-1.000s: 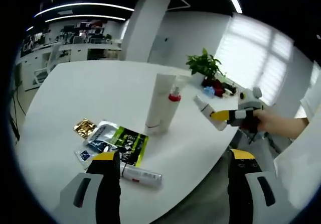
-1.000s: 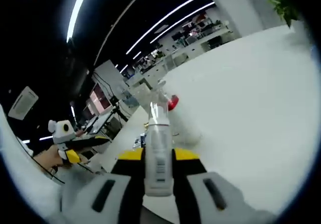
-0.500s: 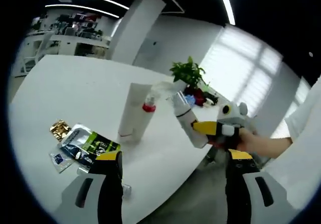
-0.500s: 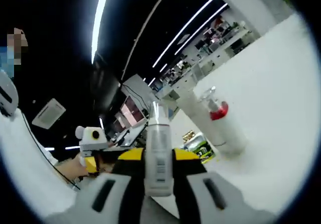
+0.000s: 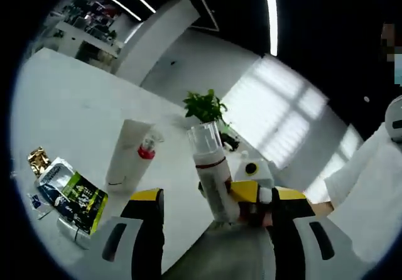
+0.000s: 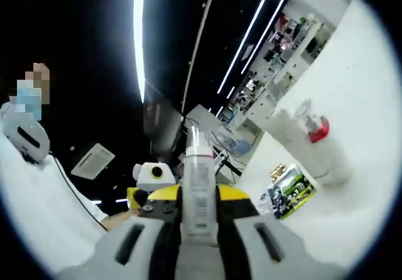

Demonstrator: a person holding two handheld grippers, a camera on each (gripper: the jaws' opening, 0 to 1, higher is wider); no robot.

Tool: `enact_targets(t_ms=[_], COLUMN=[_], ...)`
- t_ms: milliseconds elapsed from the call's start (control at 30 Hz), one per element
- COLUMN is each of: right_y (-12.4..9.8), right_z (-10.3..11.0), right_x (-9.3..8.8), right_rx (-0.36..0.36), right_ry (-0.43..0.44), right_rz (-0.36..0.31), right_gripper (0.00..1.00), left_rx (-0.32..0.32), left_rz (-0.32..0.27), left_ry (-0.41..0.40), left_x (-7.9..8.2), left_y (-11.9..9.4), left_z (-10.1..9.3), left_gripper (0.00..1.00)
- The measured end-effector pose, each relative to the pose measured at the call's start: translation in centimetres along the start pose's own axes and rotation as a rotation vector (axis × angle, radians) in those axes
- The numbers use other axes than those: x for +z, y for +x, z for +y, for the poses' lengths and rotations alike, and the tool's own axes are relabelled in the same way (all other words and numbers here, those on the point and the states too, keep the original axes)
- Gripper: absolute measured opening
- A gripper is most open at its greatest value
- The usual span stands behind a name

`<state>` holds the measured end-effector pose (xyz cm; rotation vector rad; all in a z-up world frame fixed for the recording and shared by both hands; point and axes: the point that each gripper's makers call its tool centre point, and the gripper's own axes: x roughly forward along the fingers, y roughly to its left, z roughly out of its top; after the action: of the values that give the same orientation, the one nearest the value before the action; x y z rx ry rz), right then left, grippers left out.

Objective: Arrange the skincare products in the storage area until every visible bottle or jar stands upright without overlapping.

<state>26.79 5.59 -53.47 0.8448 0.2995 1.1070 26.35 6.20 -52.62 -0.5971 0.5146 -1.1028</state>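
White table (image 5: 69,104) (sachets (image 5: 69,195) beside tube (image 5: 127,154))

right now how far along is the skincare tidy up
Partly done. The white tube and the red-collared spray bottle already stand upright on the white table. In hand: the right gripper has its jaws shut on the clear-capped bottle, held off the table. Left: stand that bottle up, then the small bottle lying flat by the sachets. The left gripper is open.
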Motion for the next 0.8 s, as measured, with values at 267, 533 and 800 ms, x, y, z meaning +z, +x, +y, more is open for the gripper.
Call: enact_targets(t_ms=[267,533,800], right_y=[0.7,0.6,0.5], right_z=[1.6,1.8,2.0], right_x=[-1.2,-1.3,-1.6], right_rx=[0.059,0.084,0.099], right_ry=[0.027,0.027,0.026], right_rz=[0.017,0.031,0.043], right_gripper=[0.19,0.2,0.2], left_rx=[-0.099,-0.138,-0.143], left_rz=[-0.015,-0.038,-0.016], left_ry=[-0.041,-0.075,-0.086], left_x=[0.3,0.7,0.5], left_y=[0.8,0.5,0.7], left_z=[-1.5,-1.6,-1.2], left_gripper=[0.55,0.35,0.23])
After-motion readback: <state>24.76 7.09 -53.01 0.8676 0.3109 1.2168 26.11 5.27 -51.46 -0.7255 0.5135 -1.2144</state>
